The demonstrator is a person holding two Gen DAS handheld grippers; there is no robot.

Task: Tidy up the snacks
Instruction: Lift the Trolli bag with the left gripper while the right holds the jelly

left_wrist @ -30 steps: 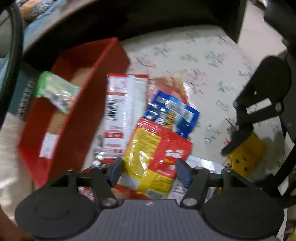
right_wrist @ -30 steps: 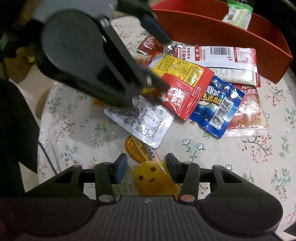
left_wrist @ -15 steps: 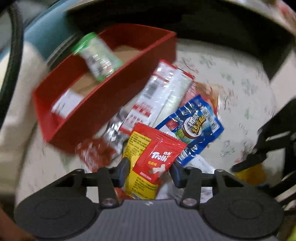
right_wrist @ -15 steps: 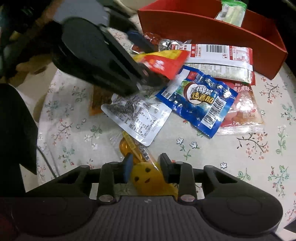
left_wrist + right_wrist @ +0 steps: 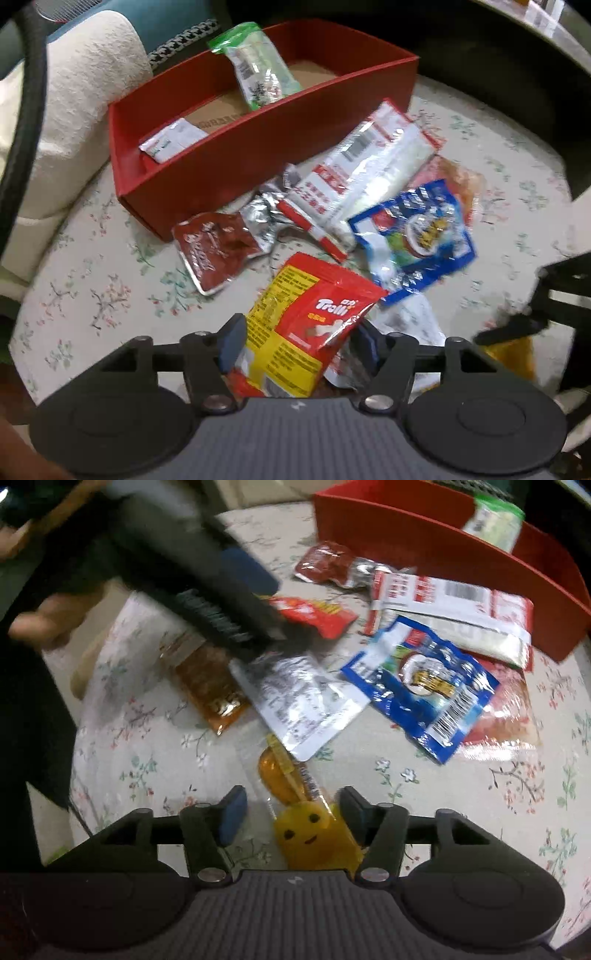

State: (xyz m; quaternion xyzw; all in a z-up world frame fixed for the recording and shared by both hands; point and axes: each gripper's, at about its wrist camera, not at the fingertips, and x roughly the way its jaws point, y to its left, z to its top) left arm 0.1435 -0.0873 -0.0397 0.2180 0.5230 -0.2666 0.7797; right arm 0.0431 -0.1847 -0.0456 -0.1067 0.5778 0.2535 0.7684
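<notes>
1. My left gripper (image 5: 298, 341) hangs over the near part of the table (image 5: 92, 295). Its jaws have just been opening, and the Trolli bag (image 5: 306, 321) stands between them. I cannot tell whether the pads press on it.
2. My right gripper (image 5: 291, 812) has also just been opening. The yellow pouch (image 5: 314, 834) lies between its jaws with a clear gap on the left side, so I judge it not gripped.
3. Done so far: only two things are in the red box (image 5: 258, 147) at the far left, a green bag (image 5: 258, 70) leaning on its wall and a white packet (image 5: 171, 142) at its left end.
4. Left to do: most of it, I judge. On the cloth lie a white-red bag (image 5: 362, 166) touching the box's near wall, a blue bag (image 5: 417, 240) partly over a pink bag (image 5: 509, 709), a dark red packet (image 5: 214, 247), a silver packet (image 5: 299, 698) and an orange packet (image 5: 210, 686).
5. Room: the box is mostly bare inside, with space between its two items. The cloth is open to the near left and the right of the pile.
6. Edges: the round table drops away near on both sides. A cream cushion (image 5: 74, 110) stands just left of the box. My two grippers work close together, so I should watch for a clash over the silver packet.
</notes>
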